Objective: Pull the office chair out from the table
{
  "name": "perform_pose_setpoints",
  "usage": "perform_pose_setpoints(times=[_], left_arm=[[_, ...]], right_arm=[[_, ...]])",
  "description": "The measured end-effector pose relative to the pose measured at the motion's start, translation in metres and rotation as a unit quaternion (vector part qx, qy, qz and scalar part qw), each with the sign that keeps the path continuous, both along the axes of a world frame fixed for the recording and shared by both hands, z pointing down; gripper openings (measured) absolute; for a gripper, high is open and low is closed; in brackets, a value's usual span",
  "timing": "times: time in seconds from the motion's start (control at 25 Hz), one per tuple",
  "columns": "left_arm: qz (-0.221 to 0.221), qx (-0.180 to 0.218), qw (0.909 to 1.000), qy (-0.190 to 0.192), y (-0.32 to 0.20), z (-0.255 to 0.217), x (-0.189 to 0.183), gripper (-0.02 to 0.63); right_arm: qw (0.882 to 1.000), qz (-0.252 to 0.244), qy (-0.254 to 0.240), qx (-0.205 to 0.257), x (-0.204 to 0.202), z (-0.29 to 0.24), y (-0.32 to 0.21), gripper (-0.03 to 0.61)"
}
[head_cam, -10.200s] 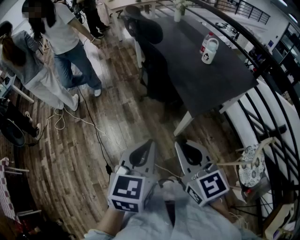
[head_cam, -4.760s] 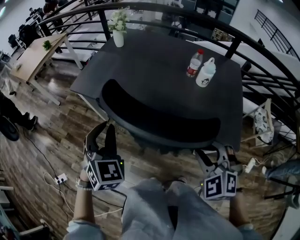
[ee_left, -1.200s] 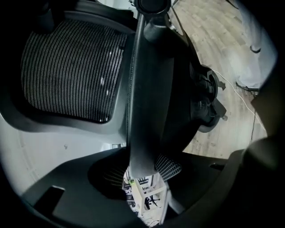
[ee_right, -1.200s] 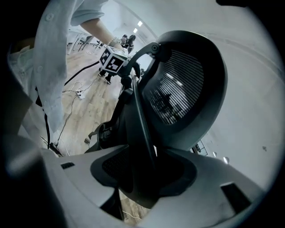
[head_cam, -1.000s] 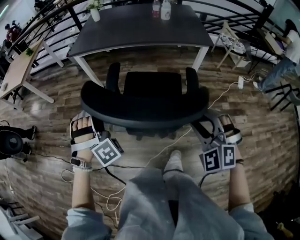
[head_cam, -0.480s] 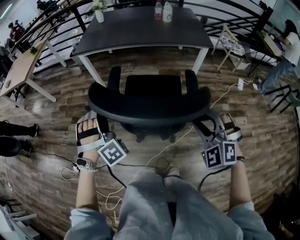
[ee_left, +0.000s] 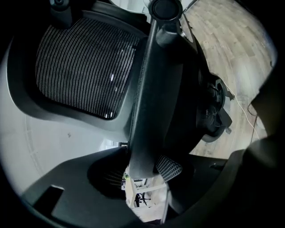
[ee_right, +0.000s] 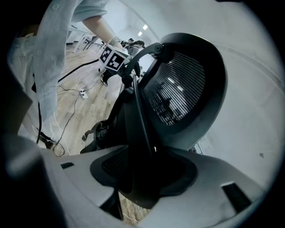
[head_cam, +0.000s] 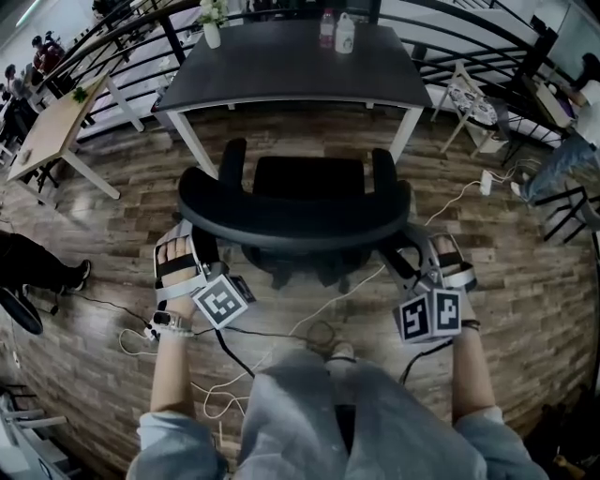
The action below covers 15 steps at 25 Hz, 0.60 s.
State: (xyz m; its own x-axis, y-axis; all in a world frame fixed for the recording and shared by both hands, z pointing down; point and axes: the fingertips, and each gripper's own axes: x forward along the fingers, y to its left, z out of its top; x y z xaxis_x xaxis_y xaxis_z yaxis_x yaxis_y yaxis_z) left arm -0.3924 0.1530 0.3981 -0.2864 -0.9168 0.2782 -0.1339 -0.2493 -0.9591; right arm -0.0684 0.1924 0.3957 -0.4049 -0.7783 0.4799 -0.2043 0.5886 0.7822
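Note:
The black office chair stands on the wooden floor, well away from the dark table, with its curved mesh backrest towards me. My left gripper sits at the backrest's left end. In the left gripper view the backrest's rim runs down between the jaws of the left gripper, which are opening while both sides still touch it. My right gripper holds the right end. There the rim is clamped between the jaws of the right gripper.
Two bottles and a vase stand on the table's far edge. Cables trail over the floor at my feet, with a power strip to the right. A wooden table and a person's legs are on the left, a railing behind.
Earlier the chair was tucked under the table; now it stands out on the open floor. Over the last second the chair and both hands barely moved; the left gripper rolled slightly.

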Motion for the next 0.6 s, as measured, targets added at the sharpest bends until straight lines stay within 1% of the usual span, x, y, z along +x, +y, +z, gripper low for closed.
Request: perform_pose_setpoints(times=[0.04, 0.12, 0.28, 0.36, 0.44, 0.48, 0.52, 0.56, 0.6], left_arm=[[0.000, -0.002, 1.0000, 0.005, 0.000, 0.001, 0.000, 0.207], [-0.006, -0.005, 0.9996, 0.027, 0.001, 0.003, -0.002, 0.212], [-0.023, -0.005, 0.9959, 0.088, 0.012, 0.000, -0.005, 0.233], [-0.027, -0.002, 0.9920, 0.123, 0.021, -0.003, -0.002, 0.220], [-0.034, 0.005, 0.9863, 0.161, 0.030, -0.007, 0.002, 0.204], [-0.035, 0.013, 0.9827, 0.181, 0.034, -0.011, 0.005, 0.181], [-0.036, 0.021, 0.9782, 0.203, 0.038, -0.016, 0.008, 0.127], [-0.037, 0.028, 0.9727, 0.227, 0.041, -0.020, 0.013, 0.103], [-0.039, 0.030, 0.9664, 0.252, 0.044, -0.023, 0.018, 0.103]], right_arm=[[1.000, 0.000, 0.000, 0.001, 0.000, 0.000, -0.001, 0.212], [1.000, 0.000, 0.001, -0.001, 0.000, 0.001, -0.001, 0.213], [1.000, 0.009, -0.001, -0.011, 0.000, -0.001, 0.003, 0.213], [1.000, 0.022, -0.005, -0.018, 0.001, -0.003, 0.006, 0.217], [0.999, 0.035, -0.018, -0.025, 0.003, -0.006, 0.009, 0.219], [0.998, 0.040, -0.032, -0.028, 0.003, -0.009, 0.011, 0.218], [0.997, 0.045, -0.051, -0.032, 0.003, -0.013, 0.014, 0.208], [0.995, 0.050, -0.073, -0.036, 0.002, -0.018, 0.017, 0.193], [0.993, 0.054, -0.095, -0.040, 0.001, -0.022, 0.019, 0.189]])
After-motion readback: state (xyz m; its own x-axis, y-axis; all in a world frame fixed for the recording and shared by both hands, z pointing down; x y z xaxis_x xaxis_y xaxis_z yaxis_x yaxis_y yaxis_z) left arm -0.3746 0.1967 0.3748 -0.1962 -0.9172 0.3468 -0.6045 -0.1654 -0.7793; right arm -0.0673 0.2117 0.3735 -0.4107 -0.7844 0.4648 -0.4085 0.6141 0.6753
